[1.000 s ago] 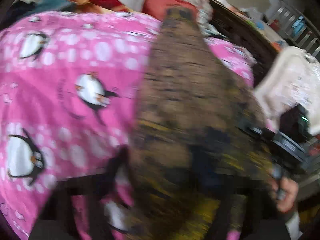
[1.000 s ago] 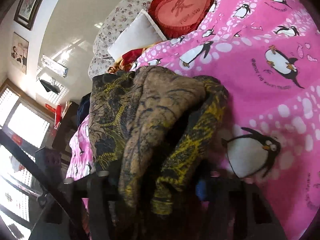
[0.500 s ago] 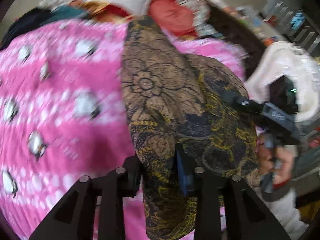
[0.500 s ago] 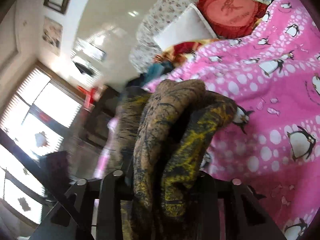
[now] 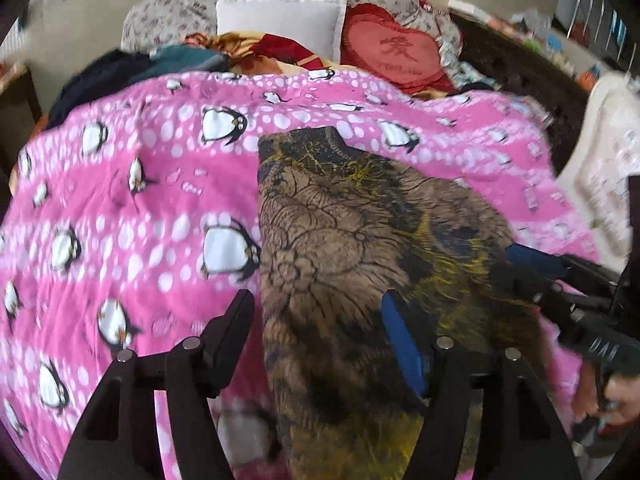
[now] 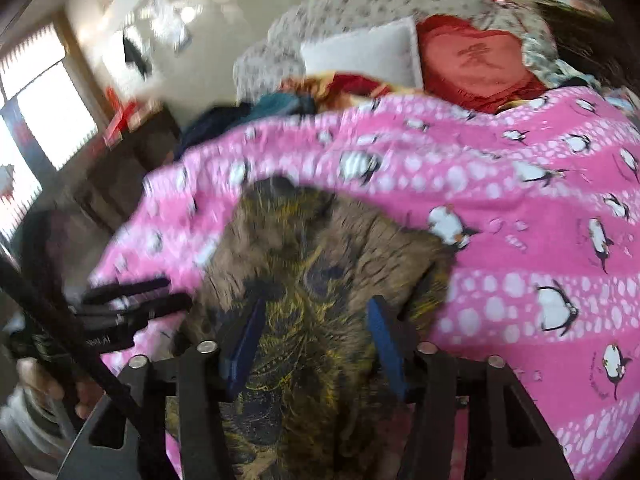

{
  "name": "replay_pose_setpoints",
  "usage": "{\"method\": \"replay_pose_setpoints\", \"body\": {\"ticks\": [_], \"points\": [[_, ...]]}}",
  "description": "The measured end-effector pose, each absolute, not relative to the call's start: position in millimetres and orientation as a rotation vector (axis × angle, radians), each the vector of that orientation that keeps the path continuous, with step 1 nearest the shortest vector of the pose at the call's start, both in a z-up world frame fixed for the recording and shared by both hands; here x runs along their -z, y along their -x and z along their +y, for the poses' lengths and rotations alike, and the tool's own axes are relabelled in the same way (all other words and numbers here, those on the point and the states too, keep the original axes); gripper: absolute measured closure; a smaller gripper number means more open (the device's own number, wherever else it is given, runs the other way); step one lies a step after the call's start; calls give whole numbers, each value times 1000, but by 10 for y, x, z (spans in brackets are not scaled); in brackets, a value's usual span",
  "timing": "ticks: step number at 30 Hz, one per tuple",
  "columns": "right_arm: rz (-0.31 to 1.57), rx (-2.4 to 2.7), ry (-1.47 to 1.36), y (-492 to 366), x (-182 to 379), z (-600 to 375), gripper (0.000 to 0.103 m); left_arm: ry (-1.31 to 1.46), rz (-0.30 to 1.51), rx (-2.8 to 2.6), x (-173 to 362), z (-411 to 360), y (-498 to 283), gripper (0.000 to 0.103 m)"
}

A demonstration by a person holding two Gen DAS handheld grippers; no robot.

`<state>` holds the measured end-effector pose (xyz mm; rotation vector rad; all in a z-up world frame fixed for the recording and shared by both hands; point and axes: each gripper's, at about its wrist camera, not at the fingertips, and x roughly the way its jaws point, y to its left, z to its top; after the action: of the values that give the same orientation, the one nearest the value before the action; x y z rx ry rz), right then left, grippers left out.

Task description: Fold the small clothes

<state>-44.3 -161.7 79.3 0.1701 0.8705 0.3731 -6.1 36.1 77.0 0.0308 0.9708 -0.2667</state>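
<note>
A brown garment with black and yellow flower print (image 5: 360, 248) lies spread on the pink penguin blanket (image 5: 140, 200). My left gripper (image 5: 320, 320) is open; its near hem lies between the spread fingers, apart from the pads. My right gripper (image 6: 316, 320) is also open, with the garment (image 6: 312, 272) lying between its blue pads. The right gripper also shows at the right of the left wrist view (image 5: 560, 280); the left one shows at the left of the right wrist view (image 6: 132, 300).
At the bed's far end lie a white pillow (image 5: 280, 24), a red heart cushion (image 5: 392, 52) and dark clothes (image 5: 120, 68). A dark cabinet (image 5: 520, 60) stands to the right, a window (image 6: 36, 112) to the left.
Both grippers held the garment bunched up above the bed; now it lies spread flat on the blanket and both grippers have opened and let go.
</note>
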Motion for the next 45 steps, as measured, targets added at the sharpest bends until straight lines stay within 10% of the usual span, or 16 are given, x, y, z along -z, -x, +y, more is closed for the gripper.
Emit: {"method": "replay_pose_setpoints", "body": {"ticks": [26,45], "points": [[886,-321,-39,1075,-773,-1509,53,-75,945,167,-603,260,156,30],[857,-245,-131,1248,-796,-1644,35,-66,940,153,-611,399,572,27]]}}
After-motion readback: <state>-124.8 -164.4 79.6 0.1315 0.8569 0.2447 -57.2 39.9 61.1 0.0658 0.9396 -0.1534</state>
